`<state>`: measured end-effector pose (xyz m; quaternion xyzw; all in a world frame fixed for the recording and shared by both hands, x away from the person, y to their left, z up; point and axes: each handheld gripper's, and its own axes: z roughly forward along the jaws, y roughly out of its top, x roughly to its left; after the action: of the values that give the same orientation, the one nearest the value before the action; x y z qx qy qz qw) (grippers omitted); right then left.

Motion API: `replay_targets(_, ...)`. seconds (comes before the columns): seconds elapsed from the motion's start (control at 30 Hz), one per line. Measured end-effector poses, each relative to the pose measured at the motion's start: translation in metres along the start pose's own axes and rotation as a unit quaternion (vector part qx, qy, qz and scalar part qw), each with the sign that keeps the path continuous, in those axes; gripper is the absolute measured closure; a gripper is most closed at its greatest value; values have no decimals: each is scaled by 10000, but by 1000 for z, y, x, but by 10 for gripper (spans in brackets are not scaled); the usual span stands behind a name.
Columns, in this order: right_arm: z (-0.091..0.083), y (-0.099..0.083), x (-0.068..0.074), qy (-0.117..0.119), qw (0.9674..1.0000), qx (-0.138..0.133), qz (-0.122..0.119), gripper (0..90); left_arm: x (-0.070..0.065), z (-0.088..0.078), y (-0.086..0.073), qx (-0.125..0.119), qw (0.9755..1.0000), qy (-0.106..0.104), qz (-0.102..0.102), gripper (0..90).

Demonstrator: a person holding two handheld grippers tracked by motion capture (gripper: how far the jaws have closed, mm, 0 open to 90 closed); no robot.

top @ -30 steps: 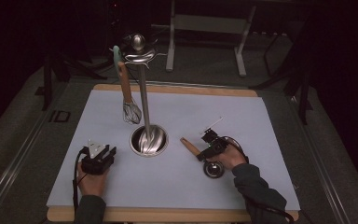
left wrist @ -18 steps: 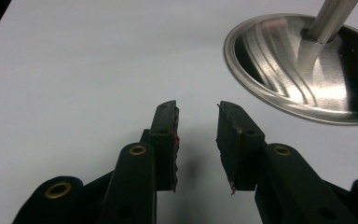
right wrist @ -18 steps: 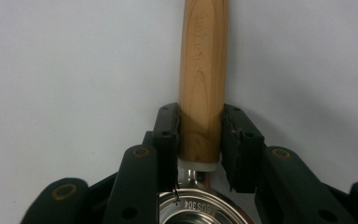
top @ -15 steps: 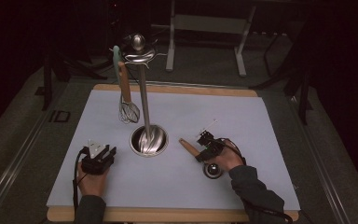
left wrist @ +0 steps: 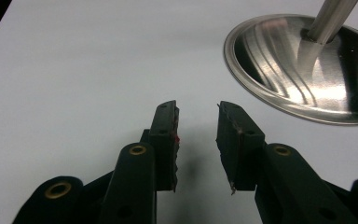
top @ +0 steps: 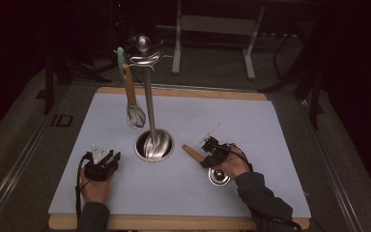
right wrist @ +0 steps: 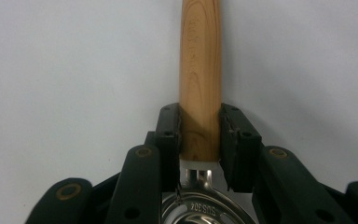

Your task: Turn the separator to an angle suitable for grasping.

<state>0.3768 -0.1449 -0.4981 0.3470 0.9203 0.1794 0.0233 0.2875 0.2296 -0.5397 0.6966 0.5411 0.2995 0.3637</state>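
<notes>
A utensil with a wooden handle [top: 189,150] [right wrist: 200,70] and a round steel head [top: 219,177] lies on the pale mat [top: 270,145], right of the stand. My right gripper [top: 207,155] [right wrist: 200,119] has just been closing its jaws. Both pads now sit against the sides of the handle, close to the steel end. A steel utensil stand [top: 148,92] rises from a round base [top: 153,145] [left wrist: 307,70], and a whisk [top: 134,113] hangs from its top. Left of the base, my left gripper [top: 104,157] [left wrist: 198,112] rests low over the mat, open, with nothing between its pads.
The mat lies on a wooden board [top: 183,92] with dark floor around it. A metal frame [top: 212,29] stands beyond the far edge. A cable [top: 79,183] trails from the left gripper toward the near edge.
The right hand has edged slightly left along the wooden handle, and its jaws have narrowed around it. The left hand, the stand and the whisk have not moved.
</notes>
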Motion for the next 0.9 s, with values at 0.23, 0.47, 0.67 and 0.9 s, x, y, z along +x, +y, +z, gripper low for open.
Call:
replay_targets(0.23, 5, 6, 1, -64, 9997, 241, -19, 693, 0, 0, 0, -7, 10000, 7, 1, 683)
replay_targets(0.47, 4, 5, 4, -163, 9996, 182, -104, 703, 0, 0, 0, -11, 10000, 4, -9, 683)
replay_targets(0.67, 1, 6, 4, -59, 10000, 4, -21, 708, 0, 0, 0, -14, 10000, 3, -16, 683)
replay_targets(0.9, -3, 7, 5, 2, 9999, -158, -2, 708, 0, 0, 0, -14, 10000, -1, -24, 682)
